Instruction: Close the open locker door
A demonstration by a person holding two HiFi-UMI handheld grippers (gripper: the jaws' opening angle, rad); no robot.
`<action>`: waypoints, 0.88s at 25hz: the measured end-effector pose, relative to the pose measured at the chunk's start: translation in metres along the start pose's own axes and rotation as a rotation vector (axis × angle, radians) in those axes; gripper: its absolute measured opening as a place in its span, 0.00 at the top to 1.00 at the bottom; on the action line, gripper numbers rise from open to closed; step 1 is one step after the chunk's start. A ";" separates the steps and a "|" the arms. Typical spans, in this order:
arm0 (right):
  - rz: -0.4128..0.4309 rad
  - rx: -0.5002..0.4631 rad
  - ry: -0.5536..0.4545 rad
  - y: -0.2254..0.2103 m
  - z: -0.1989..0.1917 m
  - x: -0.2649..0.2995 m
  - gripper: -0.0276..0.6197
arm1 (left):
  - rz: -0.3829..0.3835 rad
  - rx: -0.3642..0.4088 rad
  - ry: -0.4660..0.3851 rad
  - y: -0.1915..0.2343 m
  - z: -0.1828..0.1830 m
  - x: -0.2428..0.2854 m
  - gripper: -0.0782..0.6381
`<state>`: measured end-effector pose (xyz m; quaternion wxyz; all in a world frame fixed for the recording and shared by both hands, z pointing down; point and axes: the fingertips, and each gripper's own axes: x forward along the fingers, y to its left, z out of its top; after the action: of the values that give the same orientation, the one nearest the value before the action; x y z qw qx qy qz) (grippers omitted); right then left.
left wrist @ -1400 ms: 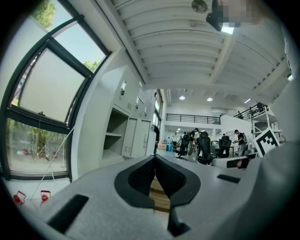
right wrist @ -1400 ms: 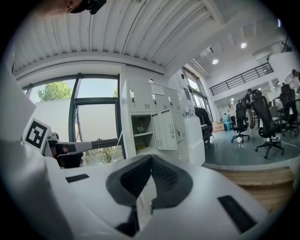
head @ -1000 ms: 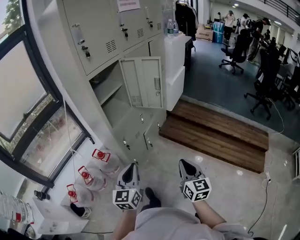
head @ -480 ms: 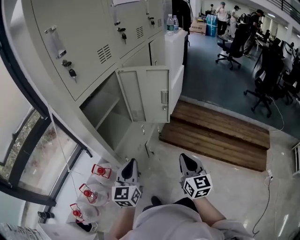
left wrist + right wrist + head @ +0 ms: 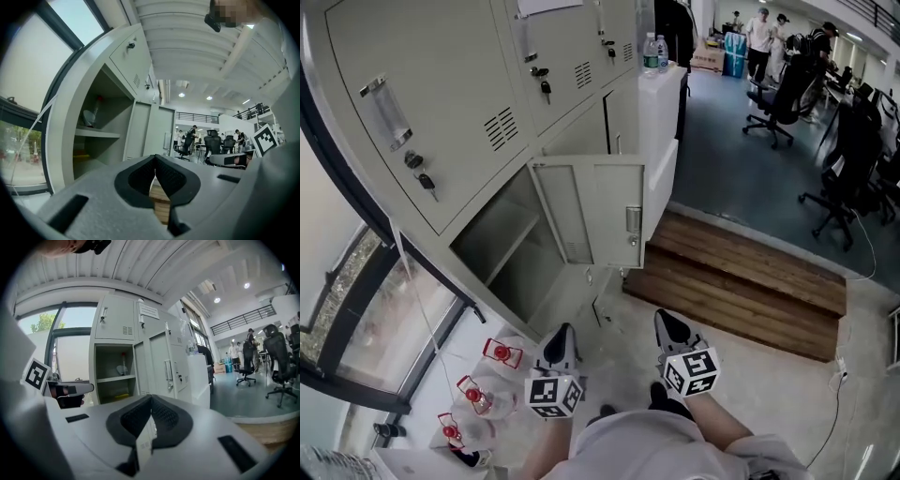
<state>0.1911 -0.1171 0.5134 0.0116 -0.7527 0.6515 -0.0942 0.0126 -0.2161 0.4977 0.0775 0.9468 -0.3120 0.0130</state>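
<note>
The open locker door (image 5: 598, 211) stands out at a right angle from the grey locker bank, beside its bare compartment (image 5: 511, 248) with a shelf. Both grippers are held low in the head view, well short of the door. My left gripper (image 5: 562, 336) points toward the compartment and my right gripper (image 5: 668, 324) toward the door's free edge. In the left gripper view the jaws (image 5: 154, 159) are shut on nothing, with the door (image 5: 145, 131) ahead. The right gripper (image 5: 151, 398) is likewise shut and empty, and the door (image 5: 143, 366) and compartment (image 5: 115, 376) lie beyond it.
Wooden steps (image 5: 741, 272) run to the right of the lockers. Red-capped water jugs (image 5: 492, 375) lie on the floor at lower left, under a window (image 5: 347, 309). A white cabinet (image 5: 661, 112) carries bottles. Office chairs (image 5: 778, 98) and people fill the far room.
The view has closed in on the lockers: the open door and compartment are larger and nearer. Both grippers stayed shut, side by side at the bottom of the head view.
</note>
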 end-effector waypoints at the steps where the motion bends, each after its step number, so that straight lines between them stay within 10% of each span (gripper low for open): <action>1: 0.013 -0.008 0.008 -0.004 0.002 0.004 0.94 | 0.016 -0.008 -0.005 -0.001 0.002 0.003 0.88; 19: 0.082 -0.079 0.023 -0.062 0.033 0.095 0.93 | 0.150 -0.022 -0.020 0.010 0.003 0.039 0.88; 22: 0.078 -0.089 0.001 -0.069 0.047 0.111 0.79 | 0.166 -0.024 -0.018 0.014 0.004 0.042 0.88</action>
<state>0.2811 -0.2206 0.4914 -0.0187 -0.7266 0.6837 -0.0651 0.0384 -0.2528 0.4991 0.0845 0.9169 -0.3900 0.0070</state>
